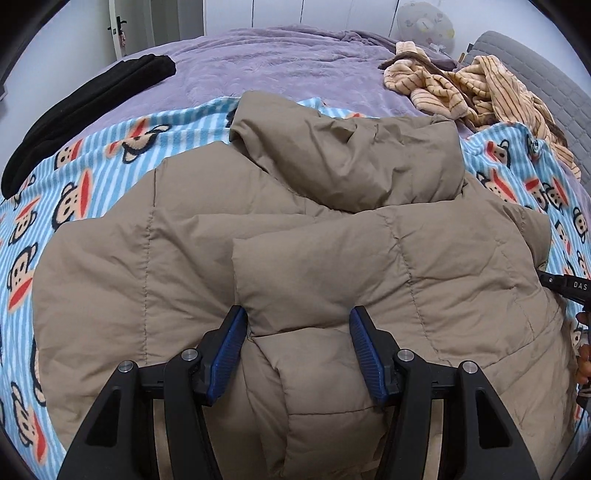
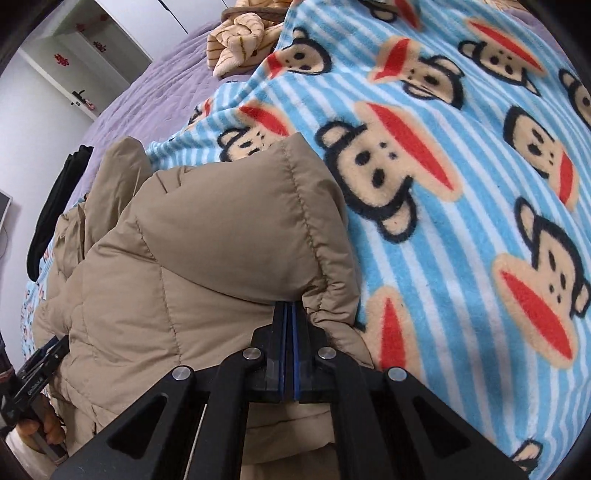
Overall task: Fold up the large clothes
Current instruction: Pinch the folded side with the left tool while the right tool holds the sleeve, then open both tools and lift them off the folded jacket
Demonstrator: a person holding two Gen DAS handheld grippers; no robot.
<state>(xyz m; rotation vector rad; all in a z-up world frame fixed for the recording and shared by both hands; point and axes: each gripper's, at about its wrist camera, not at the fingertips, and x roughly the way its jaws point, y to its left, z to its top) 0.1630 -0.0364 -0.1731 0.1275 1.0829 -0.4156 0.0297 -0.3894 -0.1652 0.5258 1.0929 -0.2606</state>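
Observation:
A tan puffer jacket (image 1: 295, 221) lies bunched on a blue striped monkey blanket (image 1: 92, 166). Its hood lies on the far side in the left wrist view. My left gripper (image 1: 298, 332) is open just over the near part, and a padded fold lies between its blue pads (image 1: 229, 347) without being pinched. In the right wrist view my right gripper (image 2: 290, 306) is shut on the jacket (image 2: 207, 258), whose edge gathers around its fingertips. The right gripper's body (image 1: 561, 286) shows at the jacket's right side. The left gripper (image 2: 37, 373), held by a hand (image 2: 37, 432), shows at lower left.
The blanket (image 2: 461, 184) covers a purple bedspread (image 1: 277, 62). A folded black garment (image 1: 92, 107) lies at the far left. A crumpled beige striped garment (image 1: 480, 88) lies at the far right by a grey headboard (image 1: 535, 74). Behind the bed stand a white door (image 1: 122, 26) and a fan (image 1: 424, 22).

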